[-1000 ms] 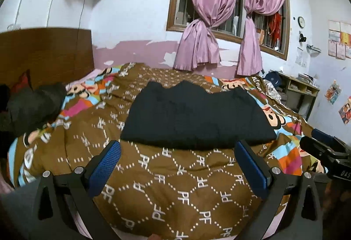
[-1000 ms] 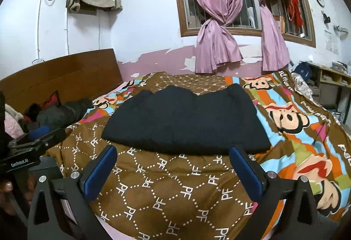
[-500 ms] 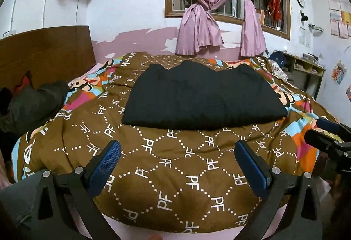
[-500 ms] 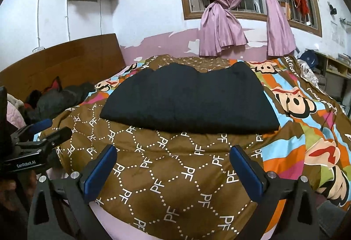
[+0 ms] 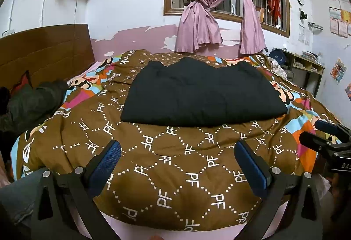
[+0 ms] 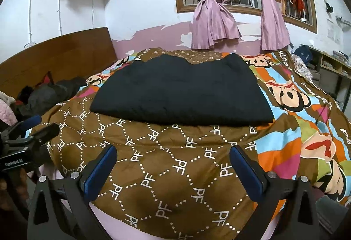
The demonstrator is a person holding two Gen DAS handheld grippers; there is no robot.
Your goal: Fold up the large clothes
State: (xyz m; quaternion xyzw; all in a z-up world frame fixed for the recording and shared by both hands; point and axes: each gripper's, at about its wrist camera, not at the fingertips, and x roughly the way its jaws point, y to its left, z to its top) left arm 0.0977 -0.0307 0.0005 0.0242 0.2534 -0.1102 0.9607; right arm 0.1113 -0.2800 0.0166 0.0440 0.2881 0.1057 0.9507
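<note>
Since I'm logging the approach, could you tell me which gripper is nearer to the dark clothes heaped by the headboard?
Left. The left gripper hangs off the bed's near edge on the dark clothes' side; the right gripper is further along toward the shelves.

Both the left gripper (image 5: 177, 165) and the right gripper (image 6: 172, 168) are showing black angular frames with silver screws behind the fingers, which are wearing blue textured pads (image 5: 108, 160).

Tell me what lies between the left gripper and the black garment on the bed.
Only bare brown quilt lies between the open left gripper and the black garment; nothing else rests on that stretch. The left wrist view shows it.
</note>
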